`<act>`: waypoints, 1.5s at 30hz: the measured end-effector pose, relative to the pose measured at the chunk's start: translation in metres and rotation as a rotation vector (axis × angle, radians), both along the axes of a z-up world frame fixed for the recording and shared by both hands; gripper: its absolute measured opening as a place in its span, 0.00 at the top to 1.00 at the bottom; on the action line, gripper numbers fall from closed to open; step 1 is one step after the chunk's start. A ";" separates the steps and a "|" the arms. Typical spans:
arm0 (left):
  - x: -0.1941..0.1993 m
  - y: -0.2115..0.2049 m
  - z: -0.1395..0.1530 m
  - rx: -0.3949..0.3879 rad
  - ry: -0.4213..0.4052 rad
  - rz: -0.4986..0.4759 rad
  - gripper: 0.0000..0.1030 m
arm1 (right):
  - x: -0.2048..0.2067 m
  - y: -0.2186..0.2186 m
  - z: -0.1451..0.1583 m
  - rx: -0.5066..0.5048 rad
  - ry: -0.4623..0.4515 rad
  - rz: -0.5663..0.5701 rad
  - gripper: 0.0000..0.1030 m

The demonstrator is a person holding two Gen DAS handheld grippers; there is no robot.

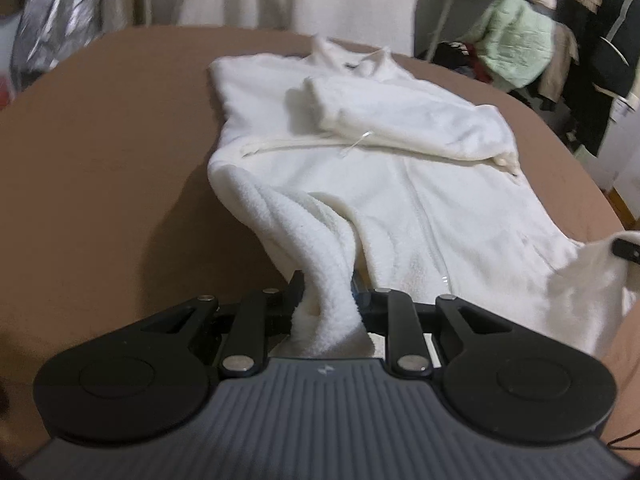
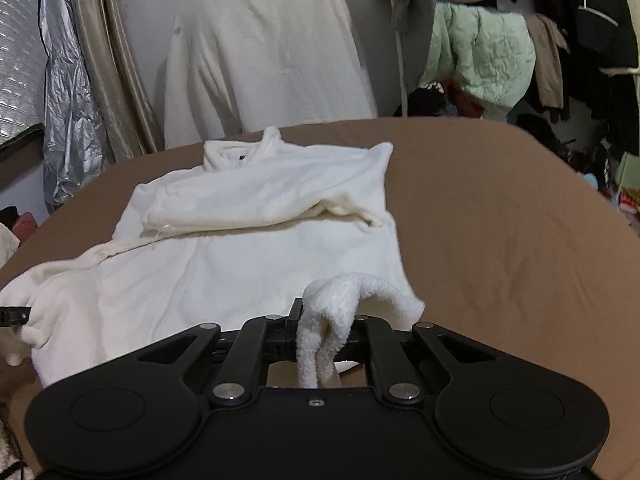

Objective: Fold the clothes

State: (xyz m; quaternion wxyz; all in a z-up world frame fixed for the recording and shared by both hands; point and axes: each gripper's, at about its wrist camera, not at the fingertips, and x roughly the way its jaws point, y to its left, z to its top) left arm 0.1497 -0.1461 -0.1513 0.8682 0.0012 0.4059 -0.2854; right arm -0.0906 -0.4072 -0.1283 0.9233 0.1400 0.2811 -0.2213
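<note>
A white fleece zip jacket (image 1: 400, 184) lies on a brown surface (image 1: 112, 152), collar at the far end, one sleeve folded across its chest. My left gripper (image 1: 326, 296) is shut on the jacket's near left hem corner, which bunches between the jaws. My right gripper (image 2: 326, 320) is shut on the near right hem corner of the jacket (image 2: 248, 248). The right gripper's tip shows at the right edge of the left wrist view (image 1: 626, 250); the left gripper's tip shows at the left edge of the right wrist view (image 2: 14, 314).
A chair draped in cream cloth (image 2: 272, 60) stands behind the brown surface (image 2: 500, 220). Hanging clothes, among them a pale green quilted jacket (image 2: 480, 60), crowd the right. Silver foil sheeting (image 2: 60, 92) hangs at the left.
</note>
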 end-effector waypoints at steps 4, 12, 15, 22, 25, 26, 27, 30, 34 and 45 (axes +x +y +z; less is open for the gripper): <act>-0.004 0.007 0.016 -0.031 -0.039 -0.003 0.79 | -0.006 0.002 0.014 -0.043 -0.027 0.002 0.90; -0.003 -0.012 -0.030 0.211 0.055 -0.073 0.66 | 0.005 0.005 -0.011 -0.059 0.108 -0.001 0.90; -0.010 -0.018 -0.031 0.313 -0.021 -0.076 0.46 | 0.001 0.010 -0.027 -0.043 0.151 0.020 0.84; 0.001 -0.012 -0.043 0.287 0.043 -0.055 0.82 | -0.028 -0.003 -0.067 0.173 0.139 0.028 0.52; -0.005 -0.001 -0.019 0.125 0.005 -0.058 0.85 | -0.034 -0.013 -0.081 0.297 0.098 0.035 0.89; -0.008 0.000 -0.010 0.109 -0.045 -0.063 0.85 | -0.036 -0.013 -0.077 0.290 0.072 0.043 0.89; -0.010 0.001 -0.002 0.094 -0.082 -0.065 0.85 | -0.039 -0.012 -0.071 0.266 0.037 0.047 0.89; -0.004 0.011 0.009 0.000 -0.066 -0.036 0.85 | -0.052 -0.009 -0.042 0.208 -0.141 0.101 0.89; 0.015 0.026 0.008 -0.096 0.023 0.052 0.85 | -0.047 -0.007 -0.020 0.143 -0.167 0.150 0.89; 0.105 0.005 0.063 -0.106 -0.054 0.115 0.85 | 0.038 -0.059 0.048 -0.075 -0.271 0.240 0.89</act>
